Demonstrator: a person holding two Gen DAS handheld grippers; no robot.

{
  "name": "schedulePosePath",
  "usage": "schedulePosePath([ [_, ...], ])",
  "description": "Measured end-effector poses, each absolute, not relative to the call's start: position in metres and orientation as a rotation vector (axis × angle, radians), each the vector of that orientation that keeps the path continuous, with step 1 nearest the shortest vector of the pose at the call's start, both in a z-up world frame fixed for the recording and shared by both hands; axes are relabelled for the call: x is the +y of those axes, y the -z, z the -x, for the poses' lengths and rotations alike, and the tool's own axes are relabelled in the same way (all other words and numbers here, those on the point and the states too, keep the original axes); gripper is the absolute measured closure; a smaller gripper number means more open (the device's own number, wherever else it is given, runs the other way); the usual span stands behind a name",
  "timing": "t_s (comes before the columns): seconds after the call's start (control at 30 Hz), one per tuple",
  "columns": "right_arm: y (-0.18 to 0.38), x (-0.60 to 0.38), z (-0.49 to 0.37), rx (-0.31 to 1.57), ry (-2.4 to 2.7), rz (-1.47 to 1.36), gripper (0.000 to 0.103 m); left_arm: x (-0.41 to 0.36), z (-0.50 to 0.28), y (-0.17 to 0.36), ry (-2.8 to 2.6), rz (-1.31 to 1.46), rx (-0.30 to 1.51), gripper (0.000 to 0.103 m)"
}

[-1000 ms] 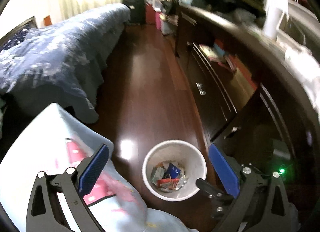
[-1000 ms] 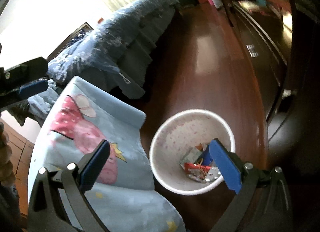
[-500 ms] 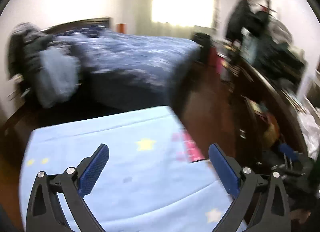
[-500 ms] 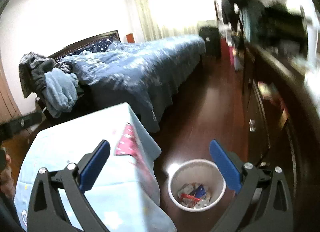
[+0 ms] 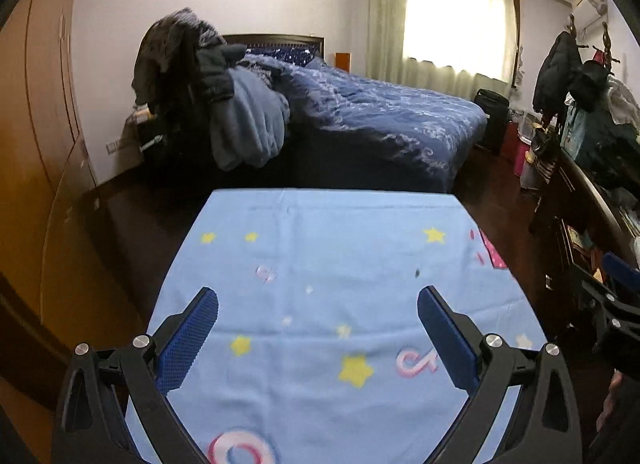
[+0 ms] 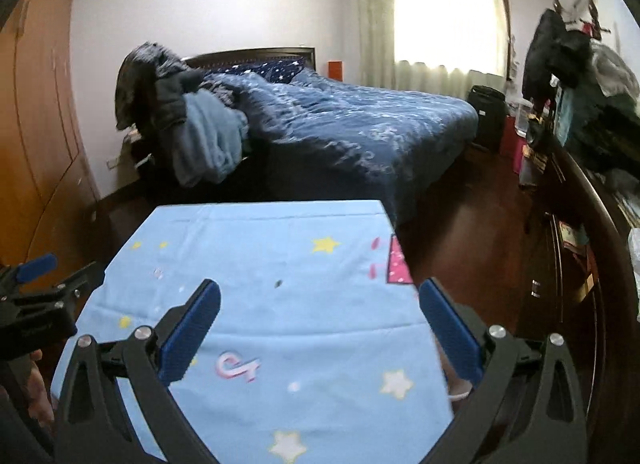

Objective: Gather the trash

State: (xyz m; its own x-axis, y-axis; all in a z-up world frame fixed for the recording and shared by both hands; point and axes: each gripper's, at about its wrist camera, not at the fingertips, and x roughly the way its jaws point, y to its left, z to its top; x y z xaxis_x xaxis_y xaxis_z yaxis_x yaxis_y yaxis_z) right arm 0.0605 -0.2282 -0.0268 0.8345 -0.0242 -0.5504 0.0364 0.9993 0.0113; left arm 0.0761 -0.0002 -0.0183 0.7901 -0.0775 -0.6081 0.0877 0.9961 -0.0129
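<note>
over the blue cloth-covered table [image 5: 320, 264] we hold both grippers level, looking across toward the bed [image 5: 380, 116] at 12 o'clock. our left gripper [image 5: 318, 338] has its blue pads spread wide apart with nothing between them, and our right gripper [image 6: 320, 328] is the same, wide and empty.

no wrapper or scrap lies on the cloth in either view, and no bin shows. the only candidate for trash is a small dark speck [image 5: 417, 273]. we cannot tell what it is: a crumb, a stain or a hole.

from the left gripper the speck lies at about 1 o'clock, out beyond the tip of the right-hand pad. from the right gripper the same speck [image 6: 277, 283] sits at about 11 o'clock, just ahead of the gap and slightly toward the left-hand pad. we judge the right gripper the nearer and better lined up. the speck is too small to show a long axis, so no wrist turn seems called for.

the right wrist view shows the cloth's pink print [image 6: 396, 264] at the table's 3 o'clock edge, the dark wood floor [image 6: 472, 232] beside it, and the left gripper's body at 9 o'clock. the left wrist view shows more bare cloth toward 9 o'clock and a blue pad of the right gripper at 3 o'clock.
</note>
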Motion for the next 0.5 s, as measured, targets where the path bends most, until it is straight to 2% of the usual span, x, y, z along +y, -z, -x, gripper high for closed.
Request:
schedulePosePath([
  [0.5,0.022,-0.213,-0.02,0.556,0.079,-0.008,0.003,0.006,-0.047,0.014,0.136,-0.041,0.624,0.004],
])
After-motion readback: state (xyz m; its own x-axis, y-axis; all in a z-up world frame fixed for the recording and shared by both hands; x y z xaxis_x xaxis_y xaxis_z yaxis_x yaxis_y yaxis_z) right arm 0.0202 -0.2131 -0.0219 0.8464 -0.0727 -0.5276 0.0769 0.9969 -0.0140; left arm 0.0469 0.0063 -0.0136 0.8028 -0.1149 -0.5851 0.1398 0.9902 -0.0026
